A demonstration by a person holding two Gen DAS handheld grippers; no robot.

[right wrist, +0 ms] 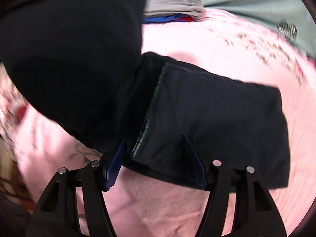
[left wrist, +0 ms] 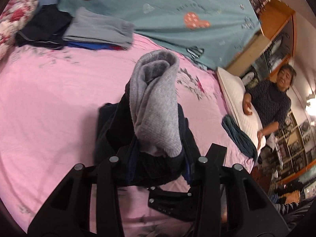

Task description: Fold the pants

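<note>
The dark navy pants hang folded over the pink bedspread. In the right wrist view my right gripper has its blue fingers spread on either side of the pants' lower edge, open around the cloth. In the left wrist view my left gripper is shut on the bunched dark pants, whose grey fleece lining sticks up between the fingers. The fingertips are hidden by the cloth.
A stack of folded clothes, grey on top and black beside it, lies at the bed's far side. A teal quilt lies behind. A person holds a white pillow at the right. A floral pillow sits at far left.
</note>
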